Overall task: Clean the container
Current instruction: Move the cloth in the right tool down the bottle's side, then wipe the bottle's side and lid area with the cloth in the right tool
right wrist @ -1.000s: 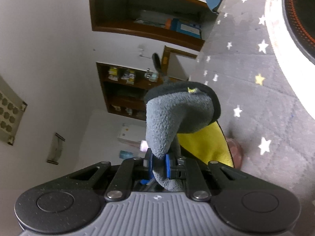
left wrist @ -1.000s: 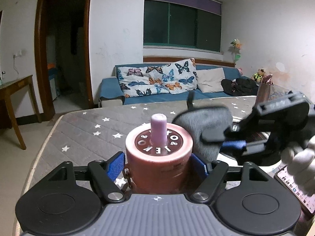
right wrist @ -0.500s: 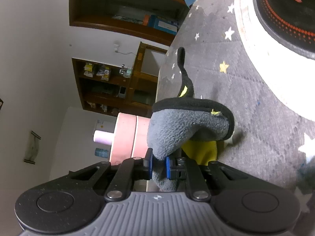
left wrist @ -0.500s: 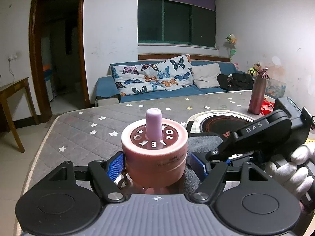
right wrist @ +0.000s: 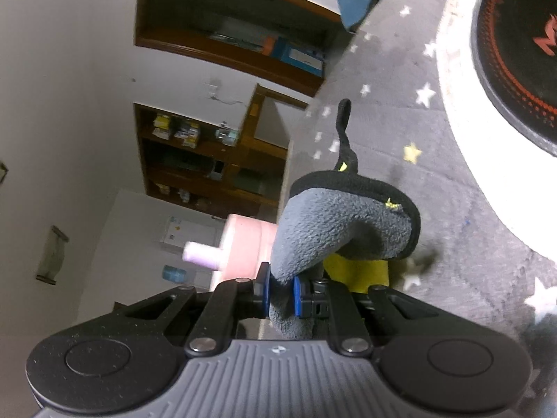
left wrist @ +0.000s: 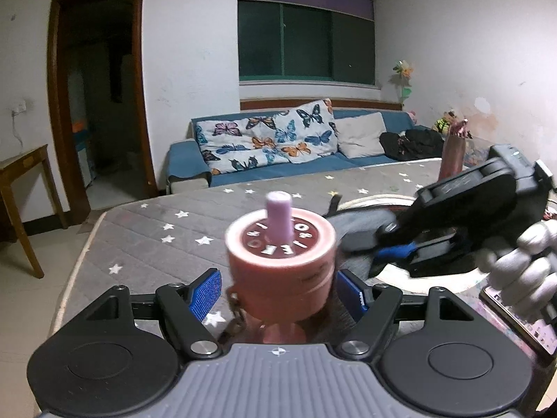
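The left gripper (left wrist: 278, 294) points forward and a little down. Its blue fingers (left wrist: 206, 292) stand apart, one on each side of the pink container (left wrist: 282, 261) — it is hard to tell if both press on it. The right gripper (right wrist: 280, 294) lies rolled onto its side, fingers squeezed tight on a grey cloth (right wrist: 334, 230). A white-gloved hand (left wrist: 522, 271) holds it — fingers curled round the handle.

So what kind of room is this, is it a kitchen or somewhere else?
Most likely a home living room, not a kitchen: a blue sofa with butterfly cushions stands under a dark window, and wooden shelves line another wall.
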`<state>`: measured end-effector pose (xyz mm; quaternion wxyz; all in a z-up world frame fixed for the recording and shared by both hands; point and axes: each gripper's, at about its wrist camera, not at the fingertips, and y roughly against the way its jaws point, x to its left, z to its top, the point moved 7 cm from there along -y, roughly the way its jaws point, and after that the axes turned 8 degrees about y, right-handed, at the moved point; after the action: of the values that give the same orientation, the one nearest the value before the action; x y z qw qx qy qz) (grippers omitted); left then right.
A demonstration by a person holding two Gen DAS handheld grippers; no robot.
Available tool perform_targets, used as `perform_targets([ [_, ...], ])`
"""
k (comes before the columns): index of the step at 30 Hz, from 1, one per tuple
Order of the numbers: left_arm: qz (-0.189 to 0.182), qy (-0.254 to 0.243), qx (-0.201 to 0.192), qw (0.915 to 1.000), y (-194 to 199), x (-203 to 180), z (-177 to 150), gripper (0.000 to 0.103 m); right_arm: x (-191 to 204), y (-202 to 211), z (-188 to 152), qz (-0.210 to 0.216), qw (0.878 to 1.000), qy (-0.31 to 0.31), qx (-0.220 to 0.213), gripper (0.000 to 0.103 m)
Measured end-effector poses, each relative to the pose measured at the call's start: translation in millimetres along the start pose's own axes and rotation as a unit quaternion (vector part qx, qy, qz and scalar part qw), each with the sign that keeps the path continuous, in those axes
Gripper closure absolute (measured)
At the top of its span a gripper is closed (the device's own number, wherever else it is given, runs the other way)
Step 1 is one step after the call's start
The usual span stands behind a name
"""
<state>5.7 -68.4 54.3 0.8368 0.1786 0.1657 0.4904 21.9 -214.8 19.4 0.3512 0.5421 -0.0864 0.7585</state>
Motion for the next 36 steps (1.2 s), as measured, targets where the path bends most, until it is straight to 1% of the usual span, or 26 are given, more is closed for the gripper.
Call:
perform_targets([
  [2,0.0,0.004,-0.001,1.0,0.2,4.5,0.7,0.027,12.2,4.6,2.6,0.017,1.0,0.009,-0.006,0.09],
  [5,-0.016,0.018,0.009,0.9997,-6.8,9.5,-1.0,0.027,32.6,8.3,8.9,0.041,0.999,0.033,-0.012,0.09],
  [7,-0.022,0.021,0.016,0.9994,-11.6,11.8,-0.9,0.026,40.5,8.0,8.4,0.045,0.998,0.047,-0.012,0.09],
  [9,-0.026,0.017,0.019,0.9993,-15.8,12.2,-2.6,0.025,43.1,4.4,4.8,0.036,0.997,0.065,-0.008,0.09],
  [12,-0.032,0.016,0.026,0.999,-21.4,12.0,-5.9,0.024,35.4,1.9,-0.7,0.033,0.998,0.06,-0.001,0.09],
  [16,-0.036,0.018,0.033,0.9987,-25.4,11.7,-10.9,0.024,27.5,2.1,-6.0,0.01,0.998,0.069,0.004,0.09],
  [25,-0.033,0.005,0.033,0.9989,-23.0,-0.1,-17.6,0.023,-0.6,-9.8,-14.7,-0.042,0.998,0.053,0.02,0.09],
  [29,-0.036,0.004,0.035,0.9987,-18.2,-4.9,-20.5,0.023,-0.2,-7.3,-14.5,-0.046,0.997,0.055,0.019,0.09],
  [32,-0.037,0.005,0.034,0.9987,-14.2,-9.3,-23.7,0.023,7.1,-5.3,-9.8,-0.046,0.997,0.063,0.016,0.09],
  [36,-0.048,0.002,0.033,0.9983,-9.7,-17.9,-26.2,0.023,14.3,-4.6,-0.1,-0.042,0.997,0.069,0.008,0.09],
])
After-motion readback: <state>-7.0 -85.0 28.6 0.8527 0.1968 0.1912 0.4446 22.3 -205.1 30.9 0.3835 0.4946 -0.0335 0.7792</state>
